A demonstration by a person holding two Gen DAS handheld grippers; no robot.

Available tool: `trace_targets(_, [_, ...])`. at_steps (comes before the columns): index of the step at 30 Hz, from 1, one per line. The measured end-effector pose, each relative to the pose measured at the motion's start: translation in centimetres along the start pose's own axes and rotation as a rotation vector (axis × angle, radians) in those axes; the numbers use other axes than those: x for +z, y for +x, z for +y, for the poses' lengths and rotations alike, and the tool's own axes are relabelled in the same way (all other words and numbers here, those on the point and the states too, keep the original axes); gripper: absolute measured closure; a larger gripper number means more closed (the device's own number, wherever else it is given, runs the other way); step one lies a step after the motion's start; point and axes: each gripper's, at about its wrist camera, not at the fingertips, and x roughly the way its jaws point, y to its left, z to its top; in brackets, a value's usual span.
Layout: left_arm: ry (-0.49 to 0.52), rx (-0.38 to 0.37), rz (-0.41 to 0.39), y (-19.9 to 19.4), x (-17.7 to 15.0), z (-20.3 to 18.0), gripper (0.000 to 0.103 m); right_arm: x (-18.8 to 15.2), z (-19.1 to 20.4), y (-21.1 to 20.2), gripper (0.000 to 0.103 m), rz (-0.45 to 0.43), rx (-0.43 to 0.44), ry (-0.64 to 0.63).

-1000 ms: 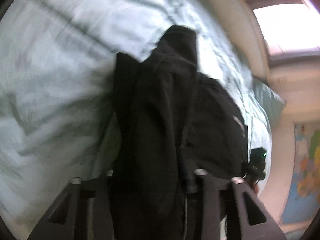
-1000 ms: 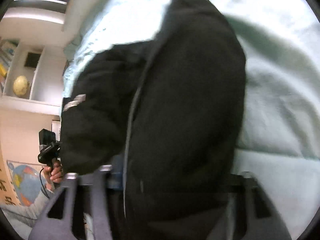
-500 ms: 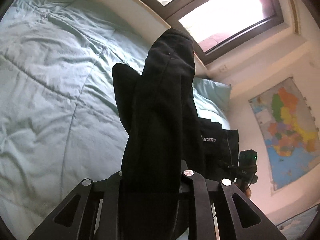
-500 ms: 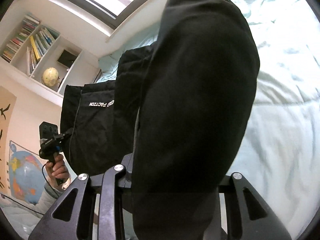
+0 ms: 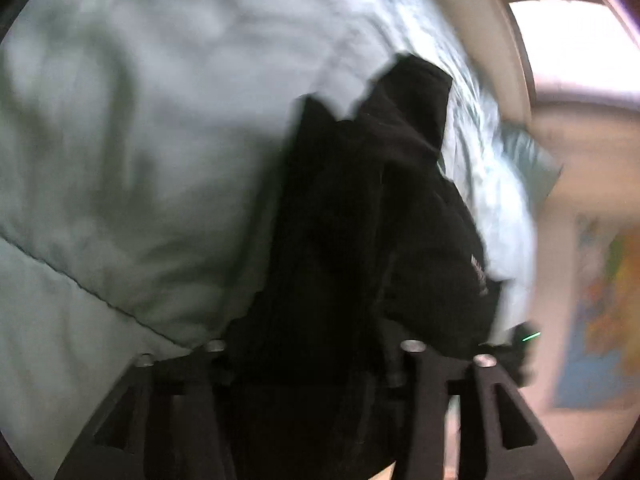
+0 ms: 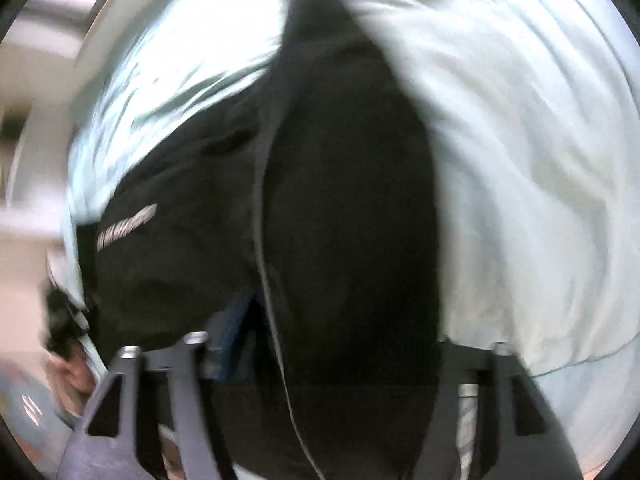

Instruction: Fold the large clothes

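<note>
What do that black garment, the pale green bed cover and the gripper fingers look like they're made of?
Garment: soft matte black fabric, maybe fleece or cotton knit; it drapes in folds, with pale printed lettering. Blur hides the weave.
Bed cover: light green quilted cloth, likely cotton or a blend; stitched seams and puffy wrinkles.
Fingers: rigid matte black, probably plastic, with cut-out openings and silvery screw heads.

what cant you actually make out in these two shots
- Left wrist view: black garment covers the left gripper fingertips; grip unreadable.
- Right wrist view: white lettering smeared by blur, illegible.
- Right wrist view: right gripper pads hidden by the cloth.
- Left wrist view: wall map blurred.
</note>
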Motion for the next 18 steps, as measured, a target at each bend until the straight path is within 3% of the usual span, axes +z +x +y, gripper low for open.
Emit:
trace_targets(1, [-0.062, -0.054, 0.010, -0.4, 0.2, 1.3, 0.048, -0.1, -1.3, -0.2, 0.036, -0.007, 0.019, 0.057])
trace_targets(2, [-0.059, -0.059, 0.006, -1.1, 0.2, 1.4, 0.048, -0.5, -4.1, -1.3, 0.036, -0.023, 0.044, 0.106])
trace_targets(3, [-0.004, -0.017, -0.018, -2.6, 0.0, 0.6, 0.048, -0.8, -4.6, -2.4, 0.036, -0.047, 0.051, 0.125])
trace_targets(5, [0.080, 0.077, -0.068, -5.4, -0.4, -1.2, 0.049, -1.8, -4.6, -4.9, 0.032, -0.093, -0.016, 0.124])
trace_targets(7, [0.177, 0.166, -0.131, -8.2, -0.9, -3.9, 0.050, -2.7, -2.8, -7.5, 0.032, -0.141, -0.051, 0.074])
trace_targets(10, [0.359, 0.228, -0.180, -10.2, -1.9, -9.1, 0.050, -3.7, -1.1, -10.4, 0.032, -0.179, -0.093, -0.034])
trace_targets(14, [0.536, 0.244, -0.124, -6.5, -4.9, -14.5, 0.050, -7.1, 5.5, -8.3, 0.031, -0.172, -0.155, -0.212])
trace_targets(16, [0.579, 0.341, -0.087, -2.7, -6.0, -15.1, 0.050, -8.9, 6.2, -6.0, 0.031, -0.137, -0.244, -0.282])
trace_targets(18, [0.539, 0.474, -0.031, 1.8, -6.1, -13.0, 0.050, -9.7, 6.4, -2.8, 0.030, -0.080, -0.310, -0.293])
